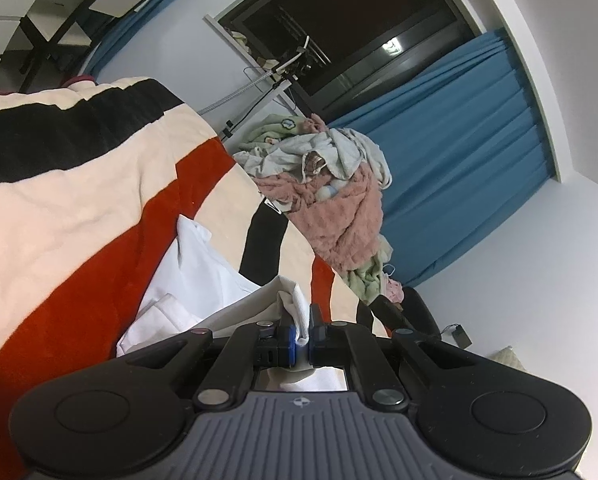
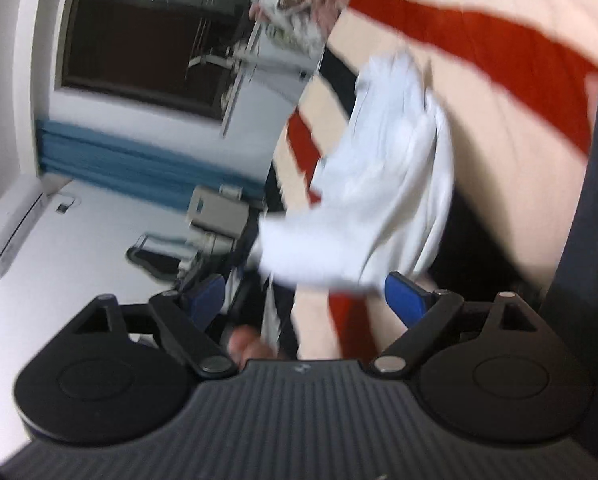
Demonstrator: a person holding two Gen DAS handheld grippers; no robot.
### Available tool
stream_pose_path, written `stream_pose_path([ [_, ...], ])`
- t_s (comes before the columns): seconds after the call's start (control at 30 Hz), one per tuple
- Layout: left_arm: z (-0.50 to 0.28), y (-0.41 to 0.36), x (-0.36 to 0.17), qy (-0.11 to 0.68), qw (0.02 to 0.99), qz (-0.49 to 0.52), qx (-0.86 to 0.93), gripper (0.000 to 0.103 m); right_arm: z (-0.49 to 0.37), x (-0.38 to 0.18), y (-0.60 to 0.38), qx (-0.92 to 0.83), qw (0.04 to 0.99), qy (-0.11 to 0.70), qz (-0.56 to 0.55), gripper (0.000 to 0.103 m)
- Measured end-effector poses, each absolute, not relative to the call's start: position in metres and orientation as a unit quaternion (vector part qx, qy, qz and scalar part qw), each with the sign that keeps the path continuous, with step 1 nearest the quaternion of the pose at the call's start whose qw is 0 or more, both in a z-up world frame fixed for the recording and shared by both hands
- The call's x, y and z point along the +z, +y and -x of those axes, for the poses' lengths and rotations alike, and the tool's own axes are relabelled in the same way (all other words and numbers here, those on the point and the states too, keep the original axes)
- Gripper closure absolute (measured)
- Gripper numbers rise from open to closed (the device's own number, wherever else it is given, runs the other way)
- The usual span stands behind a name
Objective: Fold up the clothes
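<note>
The left gripper (image 1: 303, 334) is pinching a hem of the white garment (image 1: 203, 276), which is trailing ahead onto the striped blanket (image 1: 79, 216). The right gripper (image 2: 303, 294) is gaping open just beneath the garment's blurred bunched end. A mistimed closing would likely catch several layers, spoiling the fold.

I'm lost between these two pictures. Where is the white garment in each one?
Left wrist view: the white garment lies low and centre-left on the striped blanket, its edge pinched in the shut left gripper.
Right wrist view: it is blurred, centre-right, just beyond the open right gripper.
Shared landmark: the heap of pink and green laundry, upper centre in the left view and at the top edge in the right.
</note>
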State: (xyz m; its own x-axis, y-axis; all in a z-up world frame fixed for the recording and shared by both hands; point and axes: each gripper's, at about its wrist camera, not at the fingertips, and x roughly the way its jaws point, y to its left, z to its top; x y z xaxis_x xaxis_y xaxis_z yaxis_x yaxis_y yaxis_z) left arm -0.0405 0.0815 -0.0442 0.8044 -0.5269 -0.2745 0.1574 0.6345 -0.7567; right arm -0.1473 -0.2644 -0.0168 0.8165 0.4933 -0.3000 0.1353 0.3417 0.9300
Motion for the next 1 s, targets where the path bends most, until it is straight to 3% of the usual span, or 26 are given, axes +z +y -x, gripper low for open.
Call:
stream_pose_path([
  [0.17, 0.048, 0.087, -0.046, 0.238, 0.869, 0.391, -0.190, 0.098, 0.145, -0.045, -0.254, 0.095, 0.714, 0.310, -0.621, 0.014],
  [0.27, 0.059, 0.090, -0.047, 0.236, 0.865, 0.400, -0.189, 0.098, 0.142, -0.051, -0.260, 0.058, 0.742, 0.274, -0.609, 0.017],
  [0.33, 0.066, 0.092, -0.047, 0.235, 0.863, 0.406, -0.188, 0.098, 0.136, -0.056, -0.271, 0.012, 0.761, 0.251, -0.598, 0.032],
  [0.4, 0.073, 0.094, -0.047, 0.234, 0.860, 0.412, -0.188, 0.098, 0.128, -0.060, -0.281, -0.005, 0.765, 0.250, -0.594, 0.069],
  [0.43, 0.077, 0.095, -0.045, 0.231, 0.861, 0.412, -0.189, 0.098, 0.124, -0.060, -0.285, -0.007, 0.766, 0.253, -0.590, 0.096],
  [0.67, 0.062, 0.085, -0.009, 0.214, 0.864, 0.410, -0.200, 0.098, 0.108, -0.017, -0.305, 0.003, 0.800, 0.184, -0.571, 0.096],
  [0.83, -0.020, 0.061, 0.002, 0.237, 0.873, 0.393, -0.165, 0.098, 0.018, 0.003, -0.326, -0.007, 0.797, 0.177, -0.577, 0.097],
  [1.0, -0.110, 0.052, -0.030, 0.273, 0.872, 0.382, -0.138, 0.097, -0.092, -0.023, -0.331, -0.023, 0.790, 0.227, -0.569, 0.097],
])
